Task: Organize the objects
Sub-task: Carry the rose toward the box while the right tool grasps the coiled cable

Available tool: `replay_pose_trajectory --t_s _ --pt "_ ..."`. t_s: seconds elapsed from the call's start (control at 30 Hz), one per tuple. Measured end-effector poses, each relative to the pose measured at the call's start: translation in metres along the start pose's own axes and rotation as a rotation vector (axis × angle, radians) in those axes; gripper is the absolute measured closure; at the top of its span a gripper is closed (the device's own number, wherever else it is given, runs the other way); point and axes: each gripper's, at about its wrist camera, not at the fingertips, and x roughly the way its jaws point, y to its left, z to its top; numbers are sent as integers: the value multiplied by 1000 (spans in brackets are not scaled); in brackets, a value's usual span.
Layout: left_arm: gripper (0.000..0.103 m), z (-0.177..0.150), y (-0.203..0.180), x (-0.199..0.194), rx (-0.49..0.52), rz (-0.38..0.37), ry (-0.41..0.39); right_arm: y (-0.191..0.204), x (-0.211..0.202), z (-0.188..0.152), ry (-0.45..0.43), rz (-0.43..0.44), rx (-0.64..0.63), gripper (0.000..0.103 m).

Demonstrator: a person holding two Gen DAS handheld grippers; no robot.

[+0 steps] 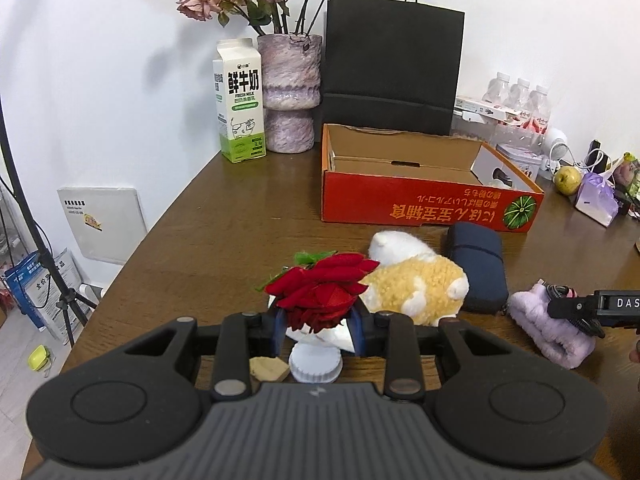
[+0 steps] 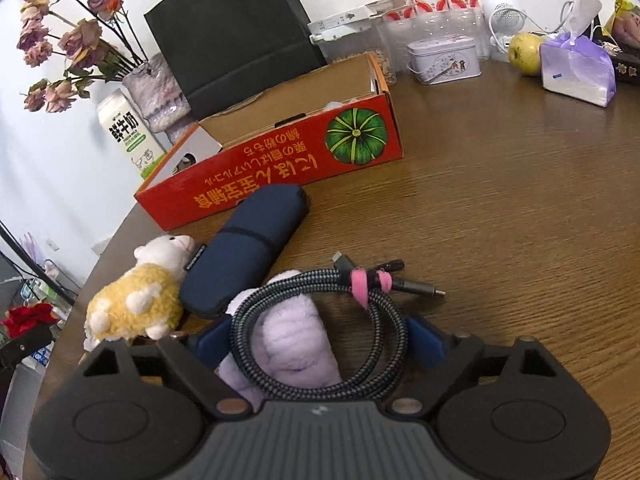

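Between the left tongs (image 1: 319, 326), gripped narrow, sits a red rose (image 1: 320, 292) — light, crushable. Right tongs (image 2: 320, 340) stand wide around a coiled cable (image 2: 320, 344) lying on a purple plush (image 2: 288, 344) on the surface (image 2: 500, 220) — floppy; best taken across the bundled loop.

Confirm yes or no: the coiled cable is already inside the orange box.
No, the coiled cable lies on the purple plush on the table, outside the orange box.
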Motion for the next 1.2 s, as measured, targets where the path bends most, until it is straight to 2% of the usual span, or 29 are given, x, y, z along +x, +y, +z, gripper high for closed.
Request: replay_pose_trajectory --t_s 0.2,0.7,1.2 --pt "72 2 -4 2 0 -10 1 1 -4 -1 -40 13 -6 15" --pt "72 15 -21 8 20 -28 -12 30 -28 7 -173 13 -154 15" --pt "72 41 -45 23 36 -68 -40 54 -26 27 -237 51 -222 15"
